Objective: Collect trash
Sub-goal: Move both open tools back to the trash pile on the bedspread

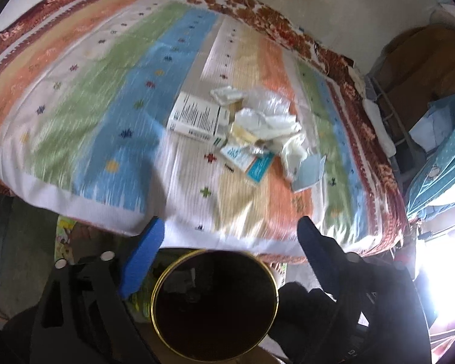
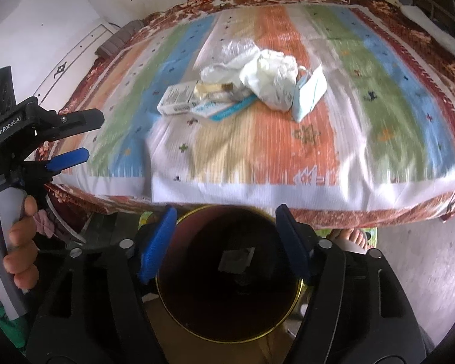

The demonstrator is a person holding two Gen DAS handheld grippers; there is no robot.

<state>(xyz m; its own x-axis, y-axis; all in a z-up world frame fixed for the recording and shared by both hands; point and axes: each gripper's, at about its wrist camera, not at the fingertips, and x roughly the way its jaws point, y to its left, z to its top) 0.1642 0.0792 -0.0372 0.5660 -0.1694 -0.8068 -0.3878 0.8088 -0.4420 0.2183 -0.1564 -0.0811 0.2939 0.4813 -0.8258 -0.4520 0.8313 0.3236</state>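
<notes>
A trash pile lies mid-bed on the striped cover (image 1: 75, 91): a white carton (image 1: 194, 116) (image 2: 176, 100), crumpled clear plastic and tissue (image 1: 267, 121) (image 2: 270, 75), teal packets (image 1: 259, 166) (image 2: 230, 107) and a pale blue face mask (image 1: 308, 173) (image 2: 309, 91). A dark bin with a gold rim (image 1: 156, 291) (image 2: 191, 213) stands on the floor at the bed's near edge; a pale scrap (image 2: 236, 259) lies inside it. My left gripper (image 1: 230, 226) (image 2: 86, 138) hangs open over the bin with nothing between its fingers. My right gripper (image 2: 226, 212) is open above the bin too, holding nothing.
A hand (image 2: 18, 236) grips the left tool's handle. A bare foot (image 2: 352, 236) stands on the floor right of the bin. Shelves with cloth and boxes (image 1: 424, 91) crowd the bed's right side. A pale wall (image 1: 333, 6) runs behind the bed.
</notes>
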